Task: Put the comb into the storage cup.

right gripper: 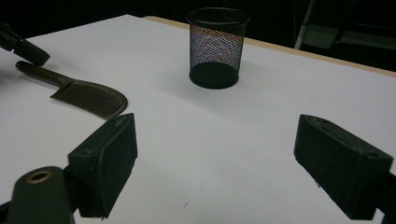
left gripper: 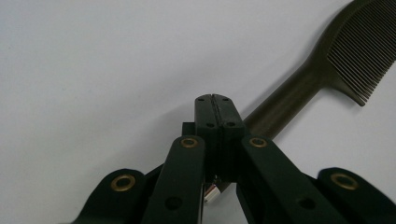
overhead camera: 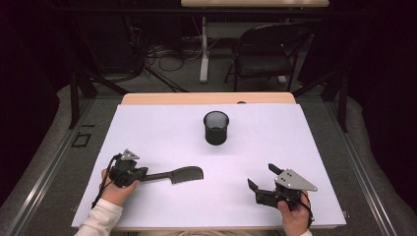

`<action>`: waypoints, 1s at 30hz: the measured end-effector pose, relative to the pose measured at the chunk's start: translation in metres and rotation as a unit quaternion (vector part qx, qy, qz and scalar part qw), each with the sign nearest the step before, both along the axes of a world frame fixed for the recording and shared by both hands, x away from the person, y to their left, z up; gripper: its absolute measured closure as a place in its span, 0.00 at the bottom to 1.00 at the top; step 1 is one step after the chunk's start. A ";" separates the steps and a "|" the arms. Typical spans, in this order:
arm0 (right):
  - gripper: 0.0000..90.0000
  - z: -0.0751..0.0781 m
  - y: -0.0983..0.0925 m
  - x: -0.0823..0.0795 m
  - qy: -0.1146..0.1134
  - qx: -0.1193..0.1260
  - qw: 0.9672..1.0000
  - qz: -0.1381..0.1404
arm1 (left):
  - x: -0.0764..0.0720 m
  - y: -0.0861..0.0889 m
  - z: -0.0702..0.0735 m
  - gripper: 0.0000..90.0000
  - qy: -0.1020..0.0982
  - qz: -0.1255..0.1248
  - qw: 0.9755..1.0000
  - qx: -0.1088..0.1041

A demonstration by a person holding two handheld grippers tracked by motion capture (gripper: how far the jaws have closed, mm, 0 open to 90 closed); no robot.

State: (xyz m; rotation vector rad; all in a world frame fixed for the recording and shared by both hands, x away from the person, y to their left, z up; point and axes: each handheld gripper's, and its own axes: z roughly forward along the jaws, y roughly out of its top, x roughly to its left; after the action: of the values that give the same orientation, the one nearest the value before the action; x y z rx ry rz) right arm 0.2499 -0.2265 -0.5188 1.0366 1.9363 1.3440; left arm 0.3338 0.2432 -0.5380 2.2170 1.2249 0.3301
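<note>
Left gripper lying low on white table, jaws pressed together at handle end of dark comb; probably pinching handle, contact hidden. Comb lying flat, teeth end pointing toward table centre. Right gripper hovering near front edge, jaws spread wide, gripping nothing. Mesh cup standing upright, well behind both.

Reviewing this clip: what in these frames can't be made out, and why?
- Comb handle end: in the left gripper view the shut left tool covers it, so an actual grip is unconfirmed.
- Comb teeth tip: cut off by that view's right edge.
- Mesh cup inside: dark from the high view; contents unclear.
- Right tool is open; its body is cut off at the frame bottom.
</note>
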 end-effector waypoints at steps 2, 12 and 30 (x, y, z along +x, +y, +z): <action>0.15 0.000 0.000 0.000 -0.001 -0.001 1.000 0.000 | -0.001 0.000 -0.001 1.00 -0.001 -0.001 1.000 0.000; 0.15 0.000 0.000 0.000 0.001 0.000 1.000 0.000 | -0.007 0.000 -0.001 1.00 0.003 -0.008 1.000 -0.002; 0.15 -0.001 0.000 0.001 0.003 -0.002 1.000 0.001 | -0.015 -0.003 -0.001 1.00 0.007 -0.018 1.000 -0.001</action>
State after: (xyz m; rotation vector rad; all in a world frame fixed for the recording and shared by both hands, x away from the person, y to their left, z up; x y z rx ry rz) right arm 0.2505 -0.2269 -0.5195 1.0380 1.9427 1.3391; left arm 0.3187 0.2399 -0.5389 2.2410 1.1898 0.3000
